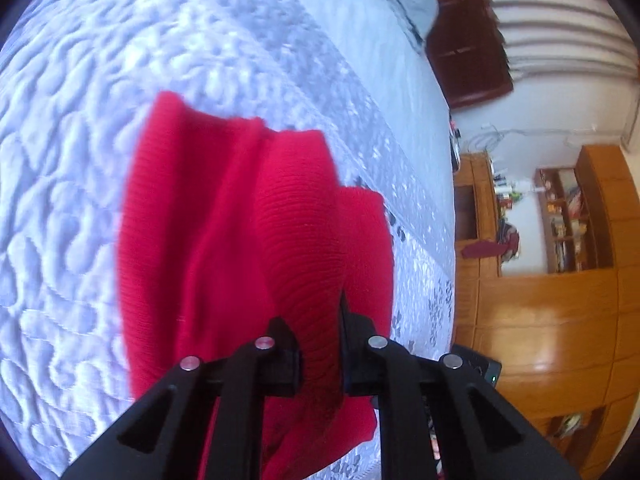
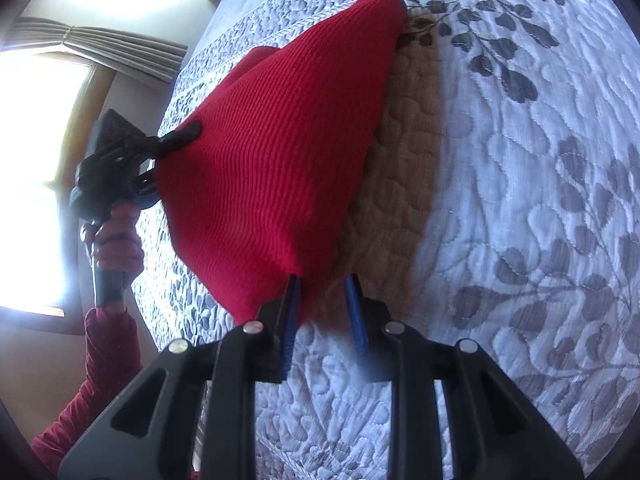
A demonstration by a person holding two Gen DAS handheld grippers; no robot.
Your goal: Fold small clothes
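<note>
Red ribbed knit garment hangs lifted above the quilted bedspread, its far corner reaching a tan patch of the quilt. The left gripper has its jaws clamped on a bunched fold of the knit. The right gripper stands parted, a gap between its blue-lined fingers, the cloth's lower edge lying against the left one.

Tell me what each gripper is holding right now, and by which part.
The left gripper is clamped on a bunched edge of the red knit garment. The right gripper stands open beside the garment's lower corner; whether it grips anything cannot be told.
</note>
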